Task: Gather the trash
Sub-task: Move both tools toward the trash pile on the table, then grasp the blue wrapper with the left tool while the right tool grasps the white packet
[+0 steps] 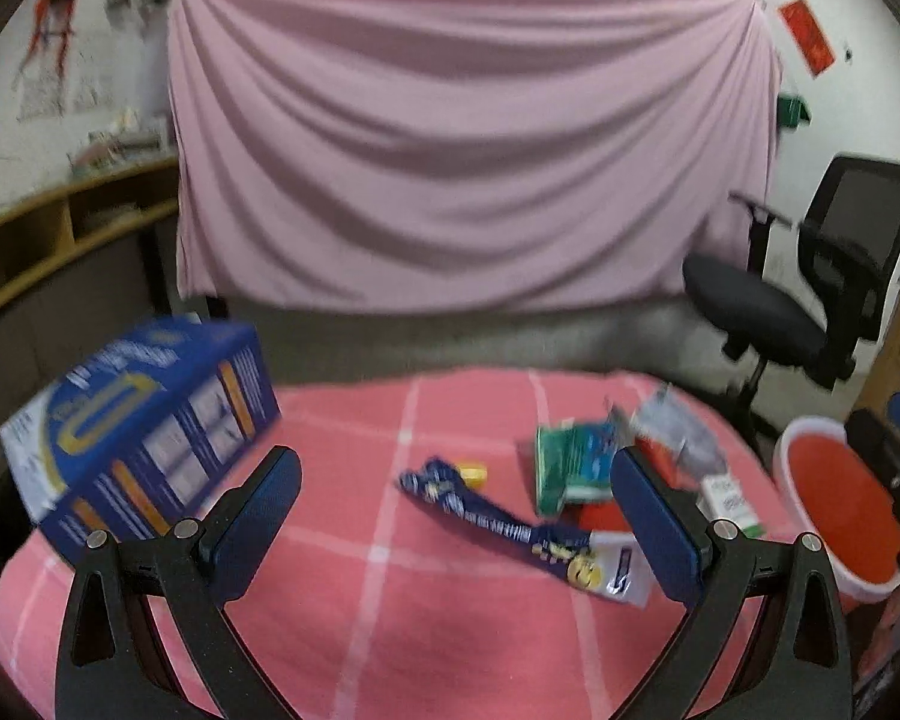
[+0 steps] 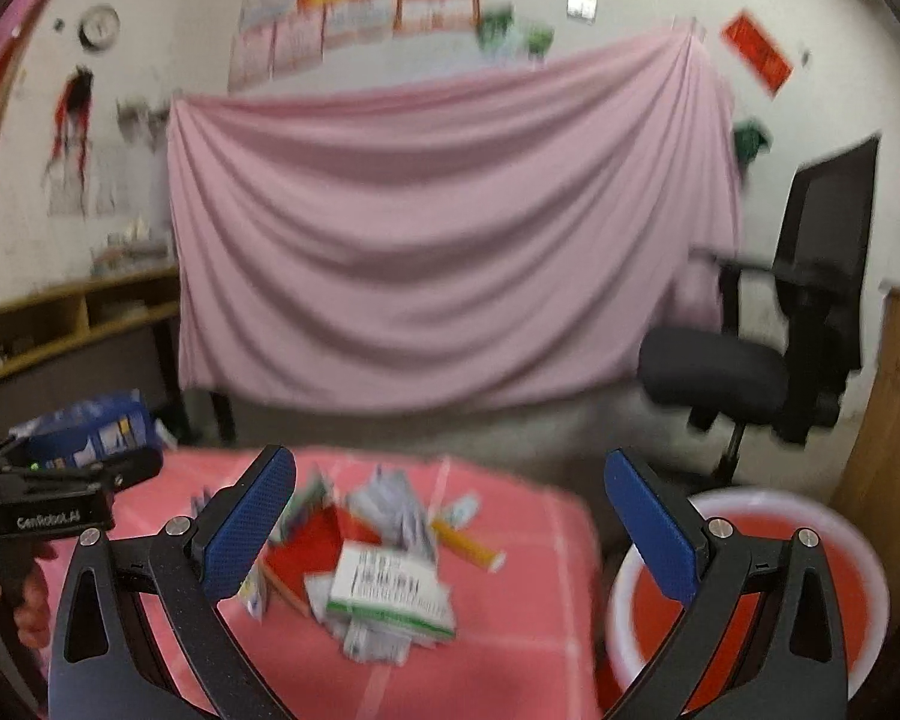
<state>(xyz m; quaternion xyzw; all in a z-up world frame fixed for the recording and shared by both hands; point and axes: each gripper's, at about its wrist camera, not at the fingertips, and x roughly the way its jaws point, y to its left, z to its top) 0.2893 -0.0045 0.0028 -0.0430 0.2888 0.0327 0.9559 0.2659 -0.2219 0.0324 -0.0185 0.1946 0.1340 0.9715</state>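
The left gripper (image 1: 456, 477) is seen spread wide with nothing between its blue-padded fingers (image 1: 654, 525), held above a table covered by a pink checked cloth (image 1: 342, 618). Between the fingers, a long blue wrapper (image 1: 498, 519) is laid flat on the cloth, with a small yellow item (image 1: 473, 474) just beside its far end. Near the right finger, a loose pile of trash (image 1: 576, 465) is gathered, made up of green, red and white cartons and packets. A blue box (image 1: 144, 426) is seen tilted at the table's left edge. The right gripper (image 2: 450, 510) is likewise spread wide and empty, raised above the same pile (image 2: 384, 576). A red basin with a white rim (image 2: 744, 600) is placed beside the table on the right, below its edge.
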